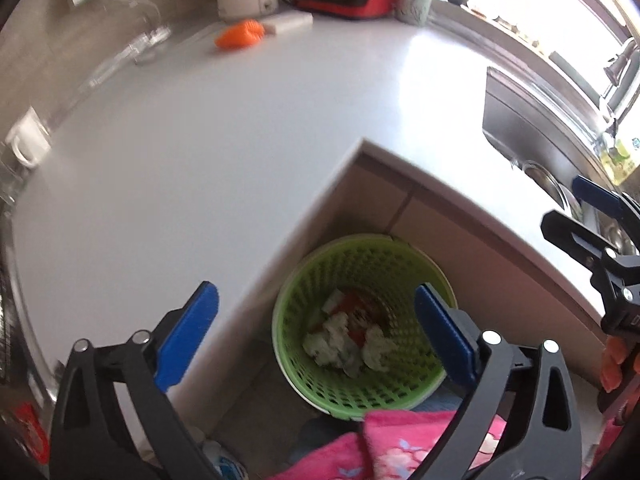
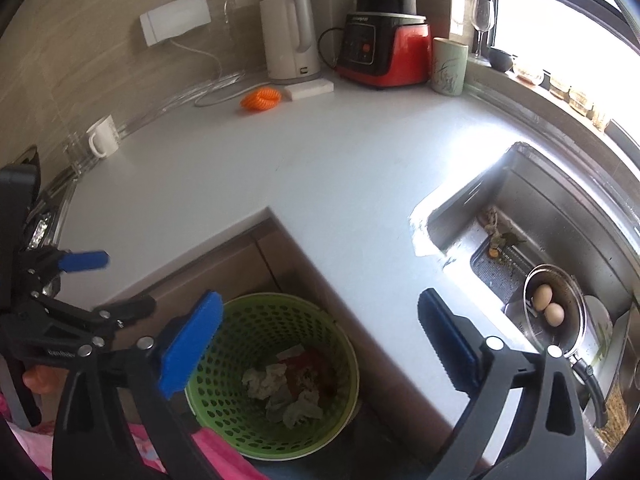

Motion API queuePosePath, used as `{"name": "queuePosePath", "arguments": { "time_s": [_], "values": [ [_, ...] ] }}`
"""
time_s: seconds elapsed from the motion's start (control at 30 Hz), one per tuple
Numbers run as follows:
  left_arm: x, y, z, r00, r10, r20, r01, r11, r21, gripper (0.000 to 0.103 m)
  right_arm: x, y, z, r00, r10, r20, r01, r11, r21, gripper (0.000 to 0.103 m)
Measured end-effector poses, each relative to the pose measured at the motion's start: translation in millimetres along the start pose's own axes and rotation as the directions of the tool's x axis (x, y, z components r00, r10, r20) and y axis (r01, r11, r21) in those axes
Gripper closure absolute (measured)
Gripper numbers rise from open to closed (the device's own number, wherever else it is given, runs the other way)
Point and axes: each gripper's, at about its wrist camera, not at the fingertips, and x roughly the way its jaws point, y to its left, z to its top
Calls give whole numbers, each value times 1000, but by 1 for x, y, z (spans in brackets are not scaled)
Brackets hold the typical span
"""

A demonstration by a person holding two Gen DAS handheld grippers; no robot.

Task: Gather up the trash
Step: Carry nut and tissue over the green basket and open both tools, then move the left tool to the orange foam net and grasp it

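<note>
Trash [image 1: 344, 340] is seen at the bottom of the green basket [image 1: 304, 276], which stands on the floor in the inner corner of the L-shaped tabletop [image 1: 200, 152]: crumpled pale paper wads plus a red-and-white wrapper, all piled together.

Left to right, right wrist view:
- White mug [image 2: 103, 135] is set by the wall at the far left of the tabletop.
- Left hand-held gripper [image 1: 316, 320] is seen from the side at the left edge, blue pads spread wide, nothing between them. In its own view the basket opening sits between and below the pads.
- Orange ribbed item [image 2: 261, 98] lies near the back wall, just beside a white block [image 2: 310, 89].
- White kettle [image 2: 290, 40], red-and-black blender [image 2: 386, 46] and pale cup [image 2: 449, 66] are lined up along the back corner.
- Right hand-held gripper [image 2: 320, 340] is held above the basket, jaws fully apart, empty; trash is visible through the gap, not touched.
- Sink [image 2: 532, 208] is sunk into the tabletop on the right; food scraps lie at its strainer, and a pan [image 2: 576, 320] with two eggs [image 2: 548, 304] sits inside.

Pink patterned fabric [image 1: 400, 440] shows at the bottom edge of both views.
</note>
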Motion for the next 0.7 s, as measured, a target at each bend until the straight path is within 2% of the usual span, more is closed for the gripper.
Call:
{"name": "queuePosePath", "arguments": {
  "time_s": [0.13,0.37,0.7],
  "values": [
    [-8,4,18,999,32,39,-32,999,-7,8,3,-10,15,1000,2,6,-2,1000,-2,3],
    [-3,19,58,997,50,60,-44,994,-99,8,20,-27,48,1000,30,9,-29,999,-27,3],
    [18,39,140,991,85,102,-55,962,-267,8,62,-48,99,996,88,-13,-89,992,-94,3]
  ]
}}
